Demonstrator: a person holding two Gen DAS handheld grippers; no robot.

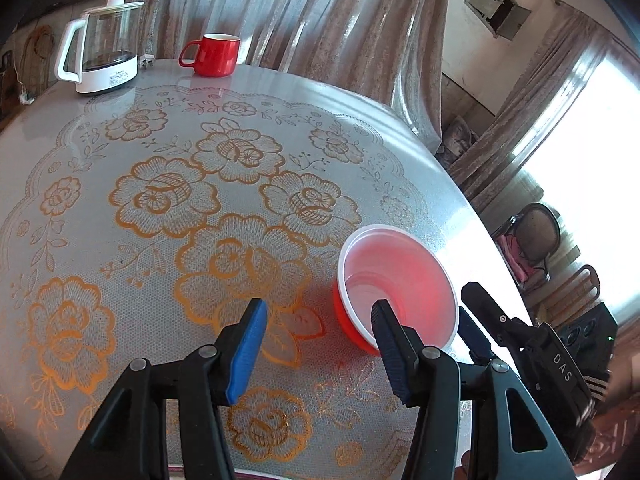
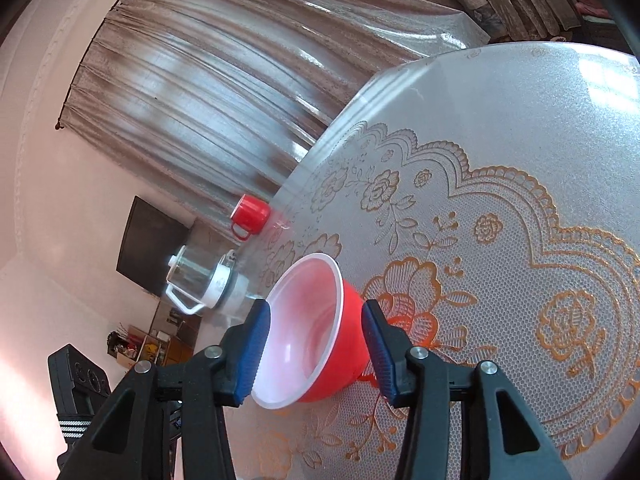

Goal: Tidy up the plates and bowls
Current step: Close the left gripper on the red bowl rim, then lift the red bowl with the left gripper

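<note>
Blue-padded jaws of the right gripper (image 2: 316, 354) straddle a red bowl (image 2: 310, 332) on the flowered tabletop (image 2: 500, 152), one pad inside its rim and one outside, whether they pinch it I cannot tell, while the left gripper (image 1: 322, 354) hangs just beside, half-wide and empty.

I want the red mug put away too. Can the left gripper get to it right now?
Probably yes: the left gripper is open and empty, and only bare tablecloth lies between it and the red mug across the table.
</note>
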